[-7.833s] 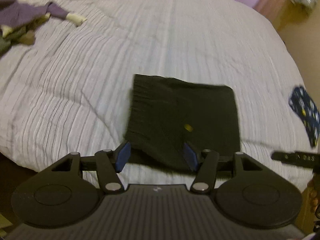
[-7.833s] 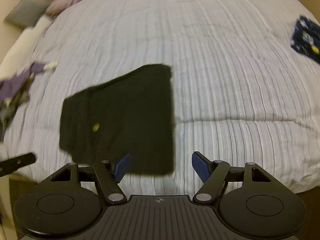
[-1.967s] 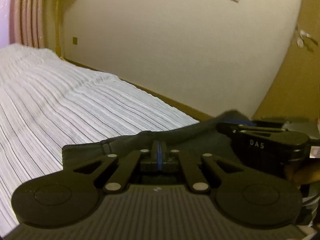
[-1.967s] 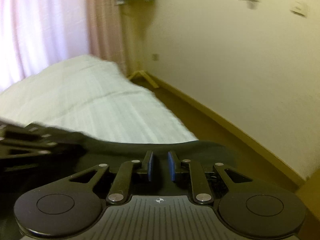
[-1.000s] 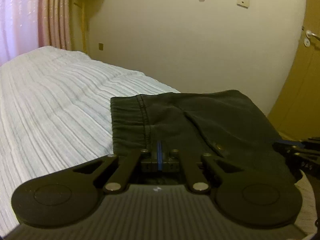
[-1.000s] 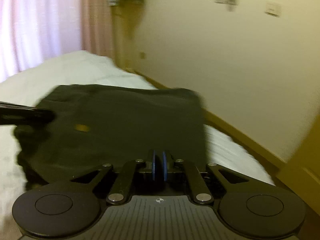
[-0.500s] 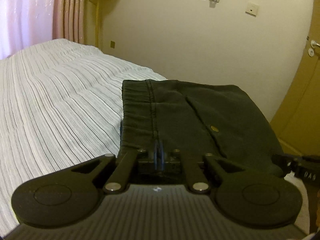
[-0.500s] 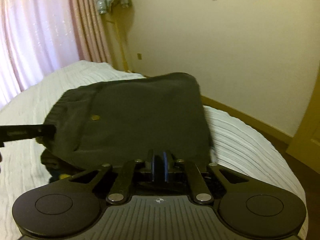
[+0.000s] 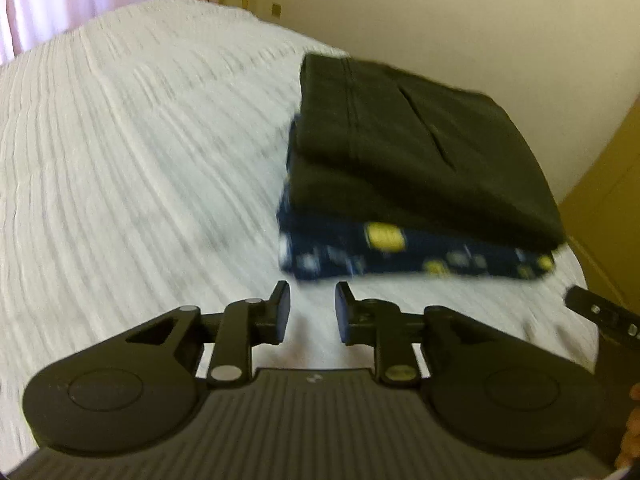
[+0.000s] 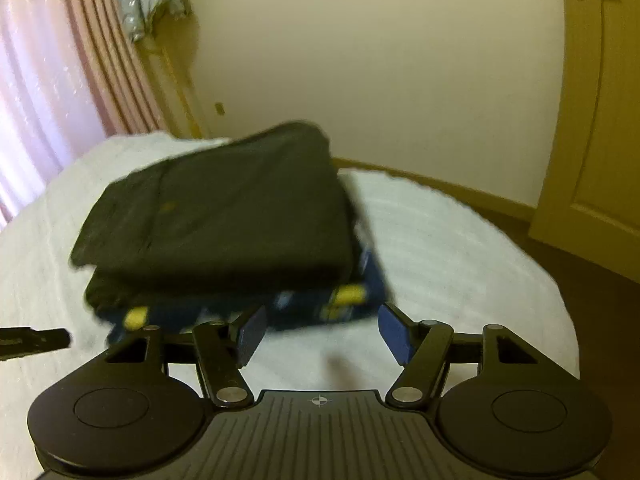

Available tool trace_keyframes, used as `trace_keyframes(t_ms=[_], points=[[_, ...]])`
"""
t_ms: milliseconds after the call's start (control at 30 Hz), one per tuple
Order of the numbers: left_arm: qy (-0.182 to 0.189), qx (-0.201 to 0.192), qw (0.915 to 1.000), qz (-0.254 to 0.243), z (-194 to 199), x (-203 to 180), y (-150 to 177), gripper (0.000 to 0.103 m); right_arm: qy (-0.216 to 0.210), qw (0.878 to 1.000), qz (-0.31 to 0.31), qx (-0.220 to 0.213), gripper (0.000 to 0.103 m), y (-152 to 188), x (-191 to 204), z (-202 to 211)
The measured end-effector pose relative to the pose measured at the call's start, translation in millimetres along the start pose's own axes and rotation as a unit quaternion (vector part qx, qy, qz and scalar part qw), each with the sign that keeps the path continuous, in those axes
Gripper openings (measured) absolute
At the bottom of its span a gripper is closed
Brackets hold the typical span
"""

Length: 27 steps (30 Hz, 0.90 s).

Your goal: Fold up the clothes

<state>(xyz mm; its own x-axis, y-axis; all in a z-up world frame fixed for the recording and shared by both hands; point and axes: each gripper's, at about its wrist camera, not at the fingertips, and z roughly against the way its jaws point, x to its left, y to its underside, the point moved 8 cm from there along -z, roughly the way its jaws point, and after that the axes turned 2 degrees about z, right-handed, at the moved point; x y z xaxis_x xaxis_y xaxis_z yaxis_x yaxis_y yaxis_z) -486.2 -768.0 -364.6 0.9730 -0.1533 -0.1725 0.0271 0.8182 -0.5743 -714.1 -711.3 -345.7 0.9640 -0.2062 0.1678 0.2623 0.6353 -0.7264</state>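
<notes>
Your folded black shorts (image 9: 416, 152) stacked on the folded navy printed garment (image 9: 400, 256) near the bed (image 9: 120, 160) corner, your left gripper (image 9: 312, 312) parted and empty just before the stack, your right gripper (image 10: 320, 336) spread wide beside its near edge, open bedspread leftward.

Black shorts (image 9: 420, 152), yellow-patterned navy garment (image 9: 400, 256), white ribbed bedspread (image 9: 140, 160)
</notes>
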Motion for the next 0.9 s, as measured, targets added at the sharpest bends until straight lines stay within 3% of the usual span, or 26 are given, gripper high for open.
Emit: trace_keyframes(t_ms=[300, 400, 633, 900], points=[[-0.014, 0.028, 0.9989, -0.034, 76, -11, 37, 0.025, 0.016, 1.0, -0.014, 0.018, 0.066, 19, 20, 67], [-0.012, 0.019, 0.9992, -0.032, 114, -11, 38, 0.026, 0.019, 0.999, -0.017, 0.022, 0.066, 23, 29, 98], [0.003, 0.0, 0.9985, -0.055, 199, -17, 45, 0.039, 0.017, 1.0, -0.018, 0.017, 0.066, 23, 55, 173], [-0.001, -0.026, 0.997, -0.073, 273, -13, 52, 0.042, 0.014, 1.0, -0.005, 0.002, 0.066, 19, 79, 244]])
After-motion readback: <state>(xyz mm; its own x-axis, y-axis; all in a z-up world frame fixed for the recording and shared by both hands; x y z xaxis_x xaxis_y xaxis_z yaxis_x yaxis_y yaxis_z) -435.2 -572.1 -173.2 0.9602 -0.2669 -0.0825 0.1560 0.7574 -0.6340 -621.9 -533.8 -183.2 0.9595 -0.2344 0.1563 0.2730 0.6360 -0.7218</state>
